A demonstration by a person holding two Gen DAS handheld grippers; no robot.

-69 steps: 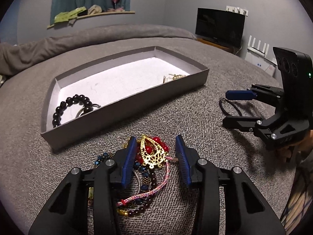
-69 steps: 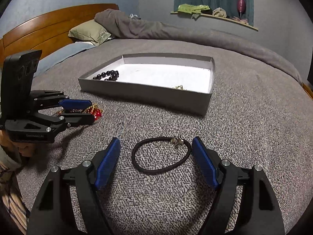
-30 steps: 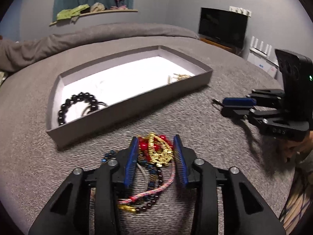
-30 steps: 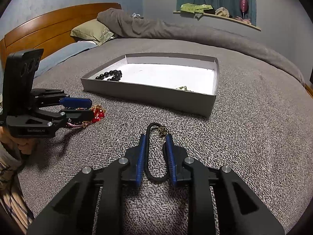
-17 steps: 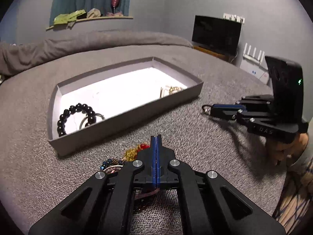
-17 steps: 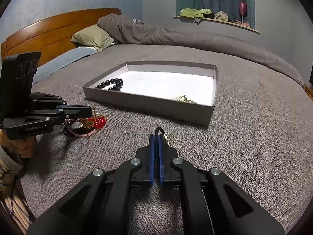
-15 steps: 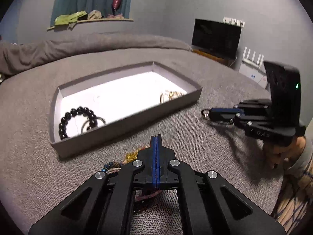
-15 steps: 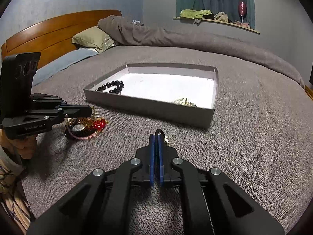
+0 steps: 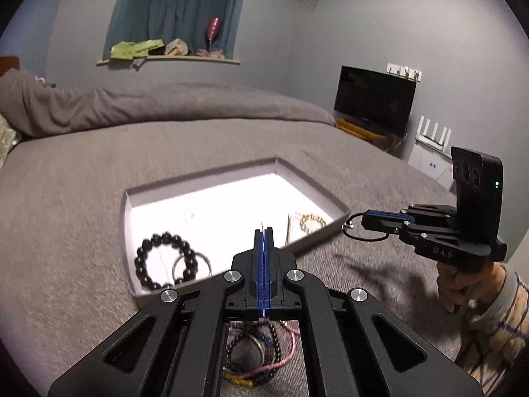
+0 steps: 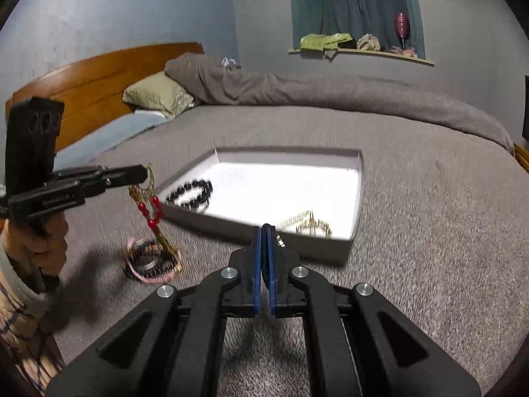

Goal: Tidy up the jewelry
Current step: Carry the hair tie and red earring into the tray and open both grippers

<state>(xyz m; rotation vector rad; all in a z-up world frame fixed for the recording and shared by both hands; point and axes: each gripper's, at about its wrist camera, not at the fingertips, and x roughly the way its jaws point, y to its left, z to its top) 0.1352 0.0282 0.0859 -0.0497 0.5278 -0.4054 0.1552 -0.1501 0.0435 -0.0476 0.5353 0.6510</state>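
My left gripper is shut on a gold earring with red beads, which hangs from it above the bed in the right wrist view. My right gripper is shut on a black hair tie, lifted just right of the tray. The grey tray with a white floor holds a black bead bracelet, a metal ring and gold pieces. A pile of bracelets lies on the bed left of the tray.
The grey bedspread spreads all around the tray. A wooden headboard and a pillow are at the far left. A TV stands beyond the bed's far right edge.
Both grippers closed on their items and rose off the bed. The left lifted the earring out of the pile. The right carried the hair tie towards the tray.
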